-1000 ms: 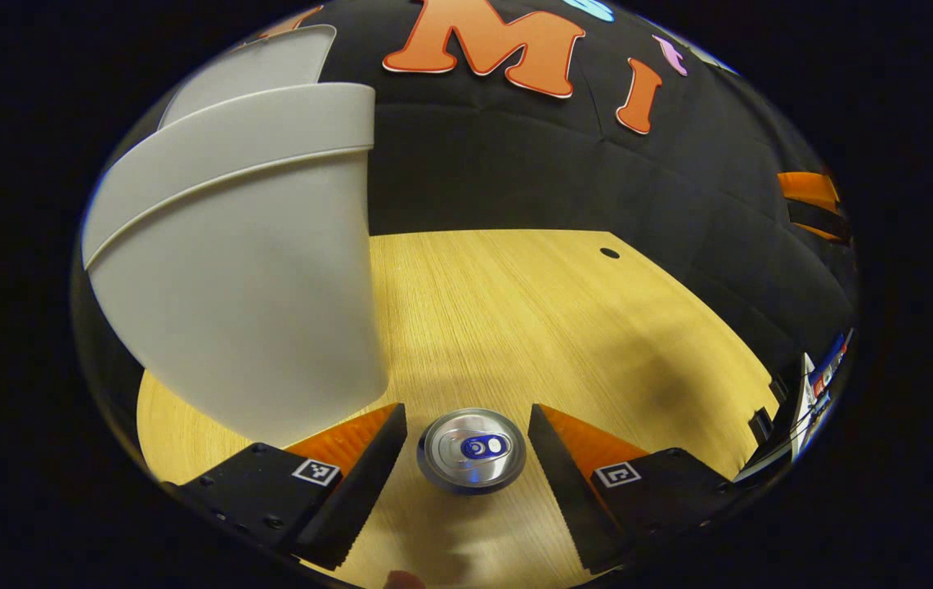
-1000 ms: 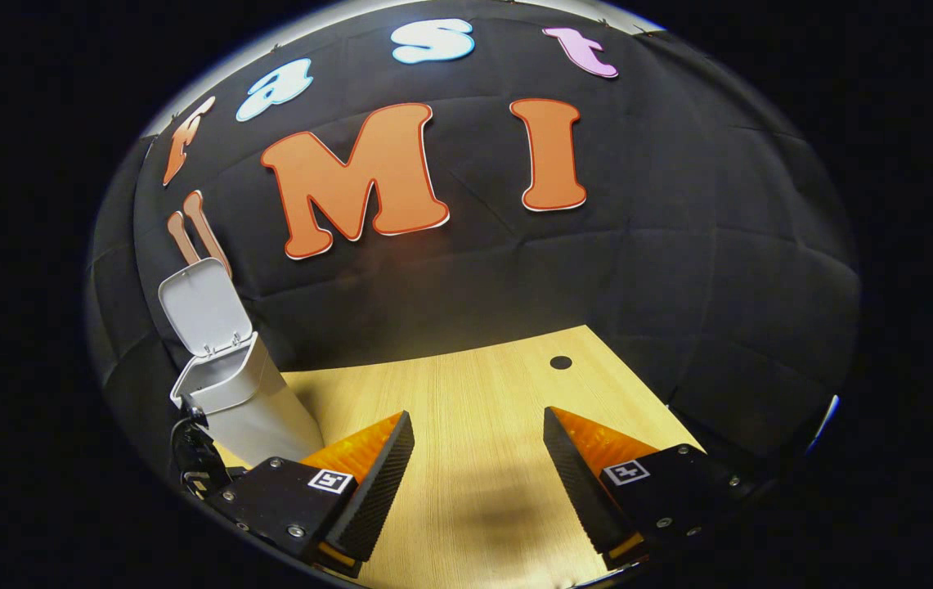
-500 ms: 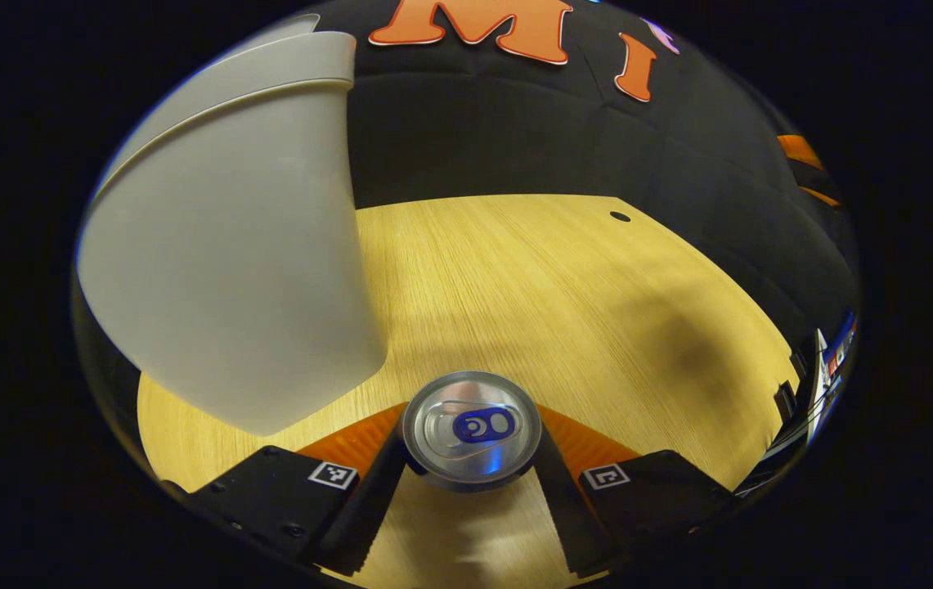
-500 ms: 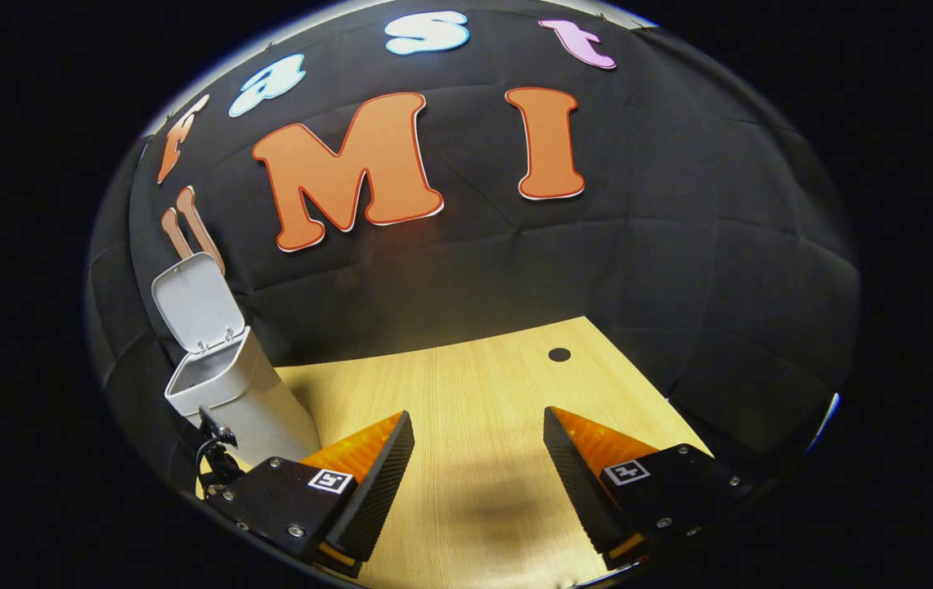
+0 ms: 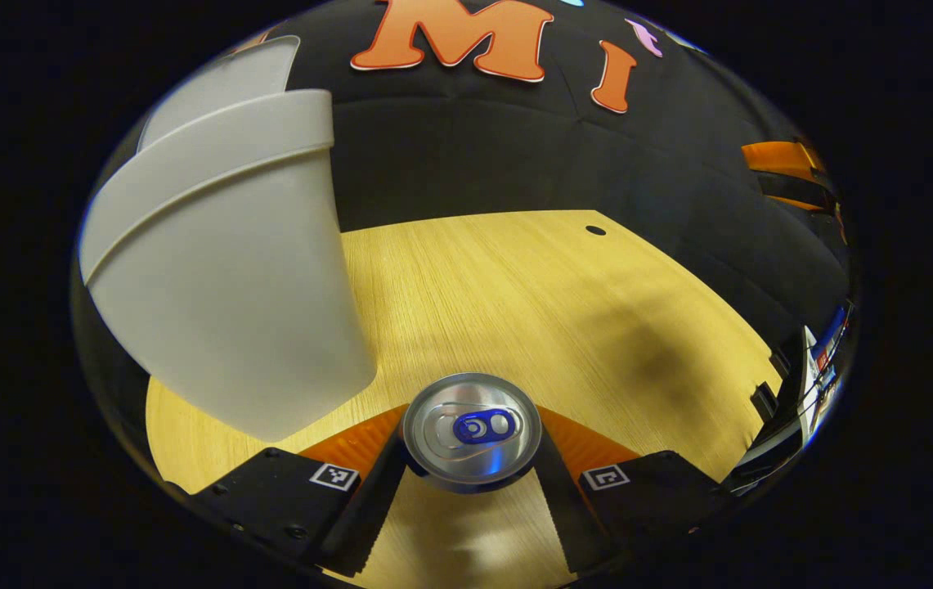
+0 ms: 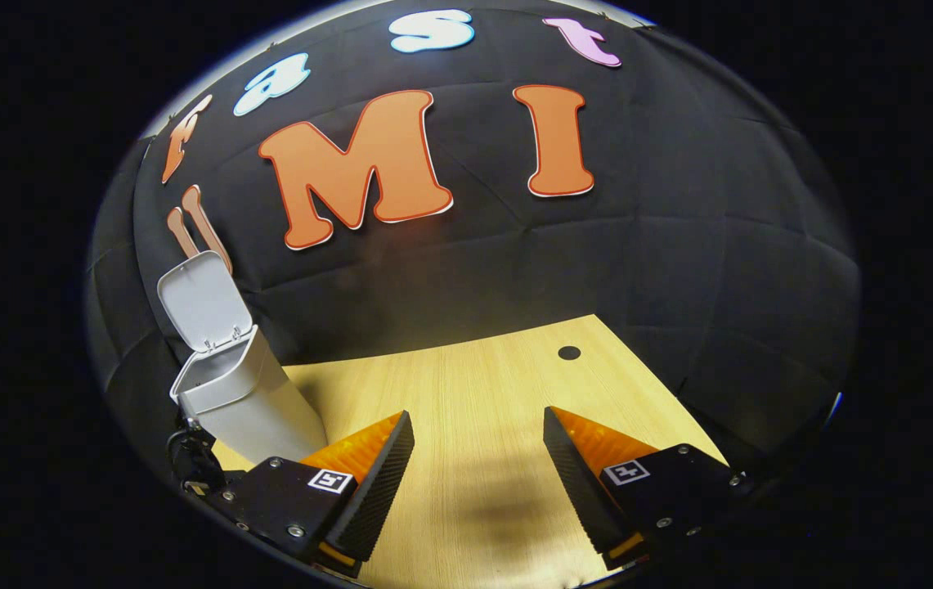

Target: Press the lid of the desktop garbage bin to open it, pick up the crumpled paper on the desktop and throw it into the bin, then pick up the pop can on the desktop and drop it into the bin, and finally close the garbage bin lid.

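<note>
In the left gripper view, a silver pop can (image 5: 472,431) with a blue tab stands upright between my left gripper's (image 5: 472,458) fingers, which press on both its sides. The white garbage bin (image 5: 221,270) looms close at the left, its lid (image 5: 221,82) raised behind it. In the right gripper view, the bin (image 6: 241,397) stands at the far left of the wooden desktop (image 6: 474,393) with its lid (image 6: 200,301) tilted up and open. My right gripper (image 6: 474,466) hovers open over bare wood, nothing between its fingers. The bin's inside is hidden.
A small dark hole (image 6: 569,352) marks the desktop near its far right corner, also visible as the hole (image 5: 595,231) in the left gripper view. The black cloth wall rises behind the desk. Some equipment (image 5: 801,384) sits beyond the desk's right edge.
My left gripper has gone from open around the pop can to shut on it, and the can looks slightly larger and higher. The right gripper has barely shifted.
</note>
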Demonstrator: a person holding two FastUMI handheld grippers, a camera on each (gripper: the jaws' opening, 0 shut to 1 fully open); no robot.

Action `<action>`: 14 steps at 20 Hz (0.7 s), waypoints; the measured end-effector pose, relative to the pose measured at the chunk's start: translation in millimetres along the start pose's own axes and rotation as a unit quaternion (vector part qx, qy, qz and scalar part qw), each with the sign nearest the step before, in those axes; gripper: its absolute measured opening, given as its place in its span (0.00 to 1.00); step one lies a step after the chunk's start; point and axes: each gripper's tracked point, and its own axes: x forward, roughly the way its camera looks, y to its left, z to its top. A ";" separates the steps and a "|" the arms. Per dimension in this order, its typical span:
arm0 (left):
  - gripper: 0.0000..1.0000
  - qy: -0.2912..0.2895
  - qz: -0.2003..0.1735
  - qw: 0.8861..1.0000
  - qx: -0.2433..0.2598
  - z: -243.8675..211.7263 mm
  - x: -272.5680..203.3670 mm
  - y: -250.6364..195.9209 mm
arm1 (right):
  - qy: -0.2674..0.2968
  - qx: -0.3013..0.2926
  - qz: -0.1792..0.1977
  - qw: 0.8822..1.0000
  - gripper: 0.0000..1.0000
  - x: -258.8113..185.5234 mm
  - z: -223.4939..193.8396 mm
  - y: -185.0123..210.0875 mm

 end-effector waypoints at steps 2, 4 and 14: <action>0.84 -0.023 -0.009 1.000 0.019 19.9 -22.8 -5.7 | -0.001 -0.001 0.004 1.000 0.95 -0.3 0.9 3.9; 0.83 -0.049 -0.024 0.998 0.033 43.6 -49.3 -12.8 | -0.003 -0.001 0.009 1.000 0.95 -0.3 3.2 7.3; 0.81 -0.214 -0.045 0.975 0.029 175.7 -184.2 -19.0 | -0.018 -0.001 0.037 0.999 0.95 -4.2 12.6 31.6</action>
